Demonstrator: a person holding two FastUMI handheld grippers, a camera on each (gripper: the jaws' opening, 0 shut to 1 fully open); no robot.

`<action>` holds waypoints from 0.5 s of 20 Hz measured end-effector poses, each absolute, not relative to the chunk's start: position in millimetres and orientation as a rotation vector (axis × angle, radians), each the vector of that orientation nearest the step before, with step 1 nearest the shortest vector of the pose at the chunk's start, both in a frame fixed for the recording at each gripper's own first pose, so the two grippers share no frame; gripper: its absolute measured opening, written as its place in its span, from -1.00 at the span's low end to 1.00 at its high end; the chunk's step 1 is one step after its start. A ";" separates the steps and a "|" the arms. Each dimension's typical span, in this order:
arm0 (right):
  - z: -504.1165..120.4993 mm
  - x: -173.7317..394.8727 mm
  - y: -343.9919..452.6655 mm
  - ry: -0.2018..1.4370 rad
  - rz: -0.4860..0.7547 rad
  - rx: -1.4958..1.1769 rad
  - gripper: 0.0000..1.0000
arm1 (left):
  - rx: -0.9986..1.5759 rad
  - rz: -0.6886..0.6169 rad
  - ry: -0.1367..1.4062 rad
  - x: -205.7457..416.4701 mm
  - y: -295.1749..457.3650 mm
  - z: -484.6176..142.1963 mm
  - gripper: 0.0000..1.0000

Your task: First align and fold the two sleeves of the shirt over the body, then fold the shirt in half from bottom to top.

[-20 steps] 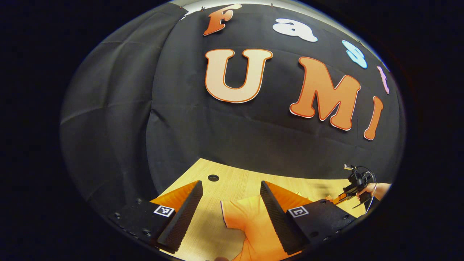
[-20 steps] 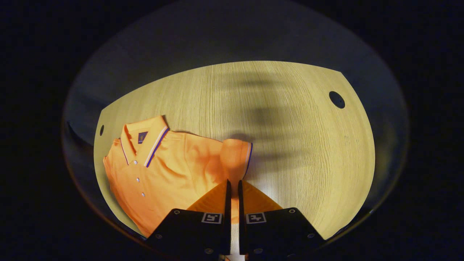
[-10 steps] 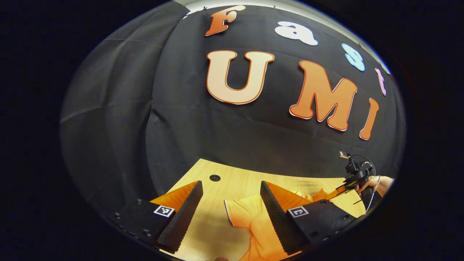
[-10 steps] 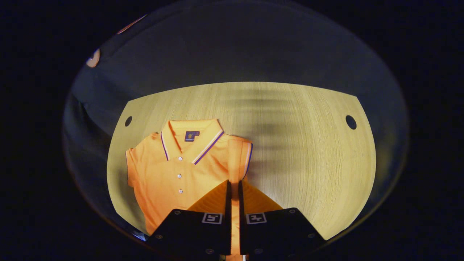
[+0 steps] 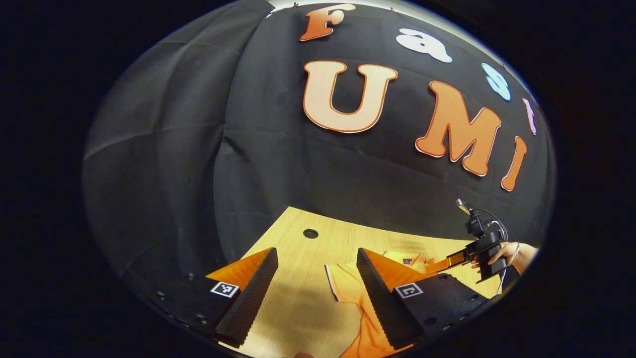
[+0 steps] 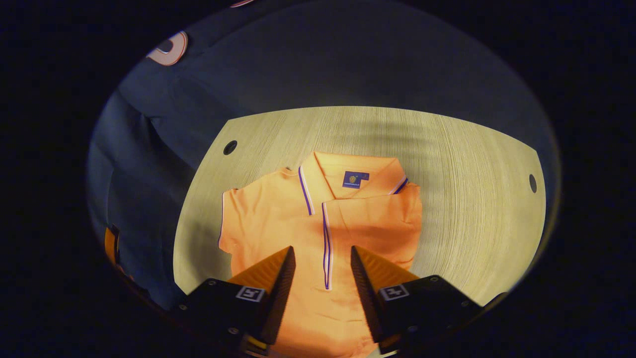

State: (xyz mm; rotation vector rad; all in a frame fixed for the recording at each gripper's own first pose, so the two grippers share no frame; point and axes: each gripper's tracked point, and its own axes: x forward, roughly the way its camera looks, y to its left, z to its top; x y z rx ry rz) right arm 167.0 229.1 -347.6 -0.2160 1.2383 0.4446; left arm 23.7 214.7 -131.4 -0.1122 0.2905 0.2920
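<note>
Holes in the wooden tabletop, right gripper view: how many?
2. One round hole sits near the far left corner of the light wooden tabletop; the other is near the right edge. The orange polo shirt may hide more.

Matt cloth shirt, wood-grain table
</note>
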 end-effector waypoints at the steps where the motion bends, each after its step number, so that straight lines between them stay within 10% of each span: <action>1: -344.3 168.7 230.0 1.223 0.437 -0.216 0.60 | -0.115 0.294 0.290 23.2 217.1 -132.0 0.96; 2: -342.2 170.9 229.8 1.210 0.424 -0.216 0.95 | -0.119 0.296 0.290 21.7 217.6 -132.0 0.96; 10: -299.6 187.5 218.5 1.040 0.372 -0.255 0.98 | -0.100 0.286 0.325 31.0 211.7 -138.6 0.96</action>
